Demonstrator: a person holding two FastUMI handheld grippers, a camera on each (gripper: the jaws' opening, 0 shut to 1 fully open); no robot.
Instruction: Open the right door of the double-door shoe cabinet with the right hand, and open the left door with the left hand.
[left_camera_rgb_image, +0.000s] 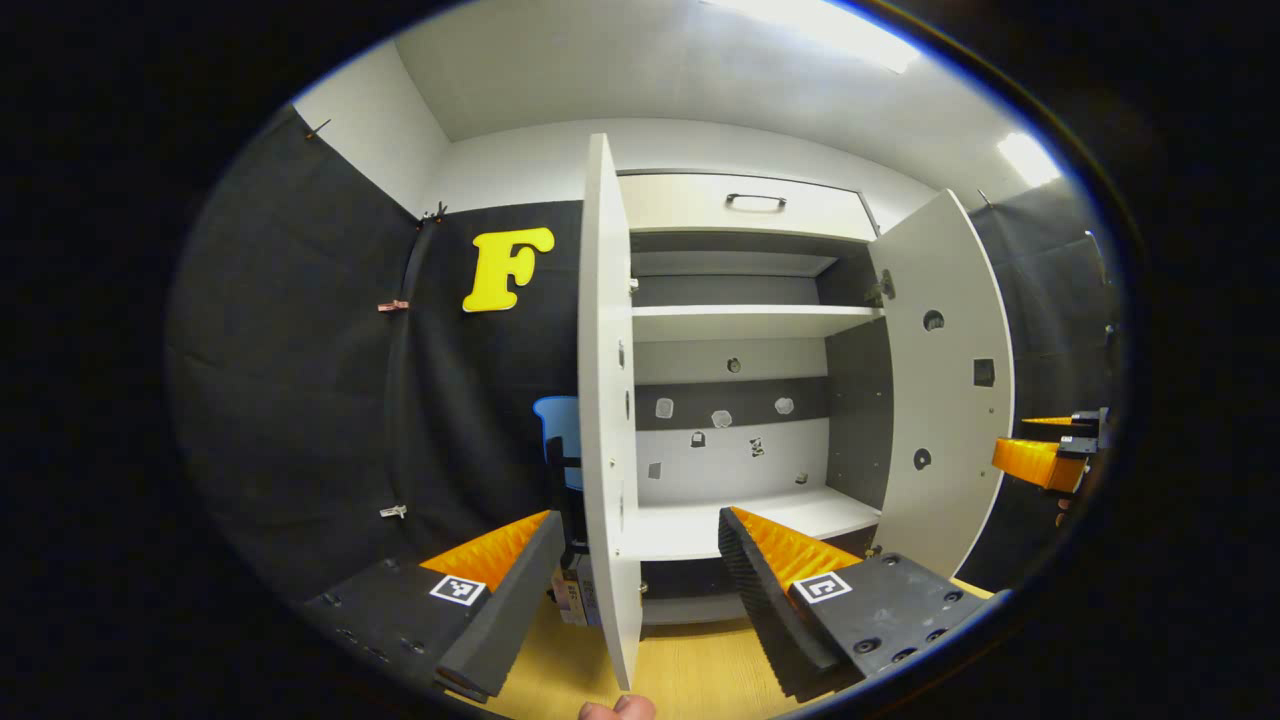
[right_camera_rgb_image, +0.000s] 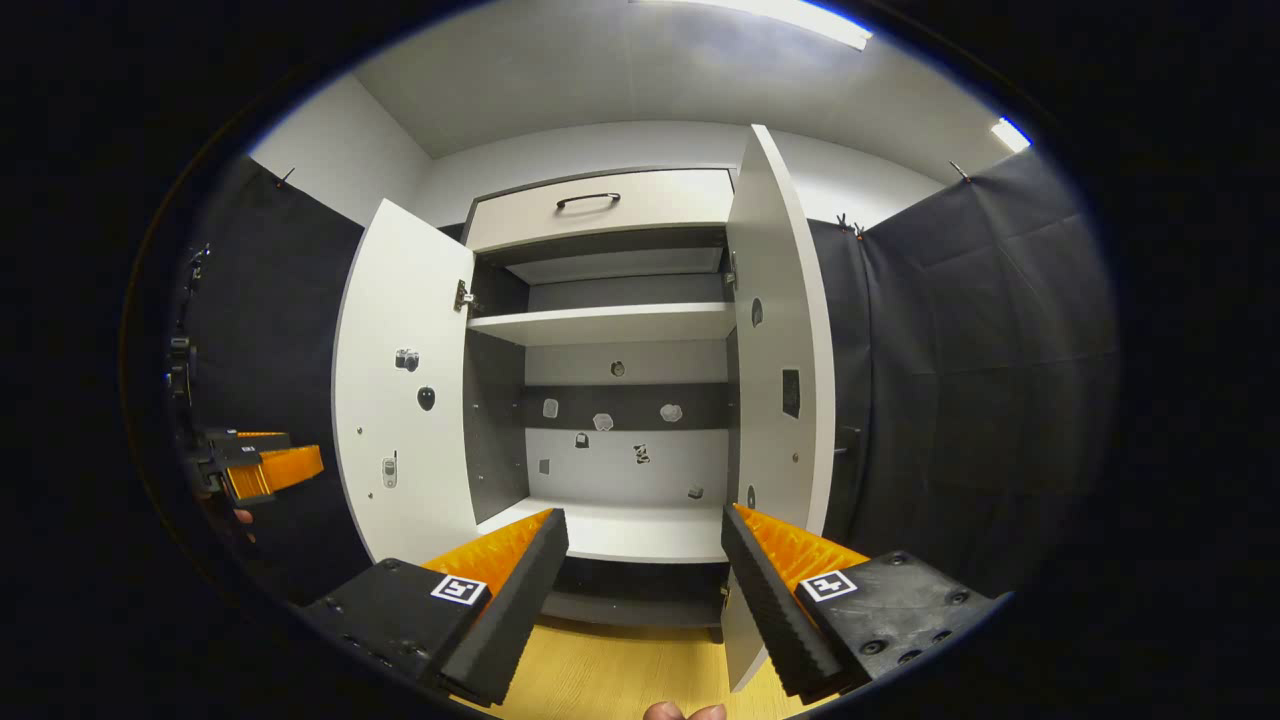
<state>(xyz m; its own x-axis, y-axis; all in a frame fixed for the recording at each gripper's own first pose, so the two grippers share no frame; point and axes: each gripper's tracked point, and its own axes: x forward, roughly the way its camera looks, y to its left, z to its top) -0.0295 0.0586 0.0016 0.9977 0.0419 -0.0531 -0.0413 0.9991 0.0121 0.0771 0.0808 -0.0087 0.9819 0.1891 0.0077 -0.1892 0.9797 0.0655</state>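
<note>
Already both doors stand swung out: left door (left_camera_rgb_image: 606, 400) between the left gripper (left_camera_rgb_image: 640, 560)'s spread fingers, right door (right_camera_rgb_image: 780, 340) beside the right gripper (right_camera_rgb_image: 645, 560), fingers likewise spread. Next, probably just withdraw.

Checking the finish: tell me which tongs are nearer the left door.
Left. The left tongs are open, with the left door's edge standing between their fingers. The right tongs sit by the right door, farther away.

Both cams face the open shoe cabinet (left_camera_rgb_image: 740, 400) pretty close up — left gripper view sits by the left door's (left_camera_rgb_image: 605, 400) edge, right gripper view by the right door (right_camera_rgb_image: 775, 330). Both share the shelves.
</note>
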